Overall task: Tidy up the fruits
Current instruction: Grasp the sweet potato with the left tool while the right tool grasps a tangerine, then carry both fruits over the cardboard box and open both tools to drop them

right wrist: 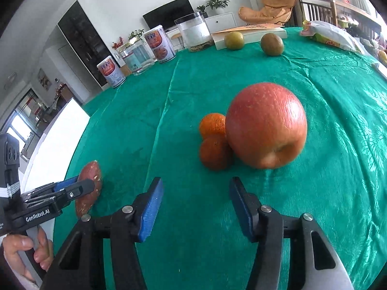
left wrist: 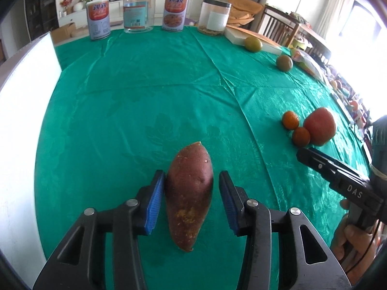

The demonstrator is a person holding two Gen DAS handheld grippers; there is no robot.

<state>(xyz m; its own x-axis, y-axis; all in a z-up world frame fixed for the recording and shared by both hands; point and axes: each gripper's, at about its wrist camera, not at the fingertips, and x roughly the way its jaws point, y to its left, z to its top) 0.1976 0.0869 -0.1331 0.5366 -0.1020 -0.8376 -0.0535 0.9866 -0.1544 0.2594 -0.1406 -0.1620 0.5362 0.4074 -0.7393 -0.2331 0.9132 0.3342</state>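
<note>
Between left jaws, sweet potato (left wrist: 191, 193), right view: apple (right wrist: 266, 125)

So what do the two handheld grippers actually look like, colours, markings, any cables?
Both are black plastic with silver pivot bolts and ribbed blue pads on the jaws. The left gripper carries white "GenRobot.AI" lettering on its side and a white band wrapped around its body. The right gripper shows "DAS" lettering, with a thin black cable hanging by its handle. No sleeves are visible.
</note>
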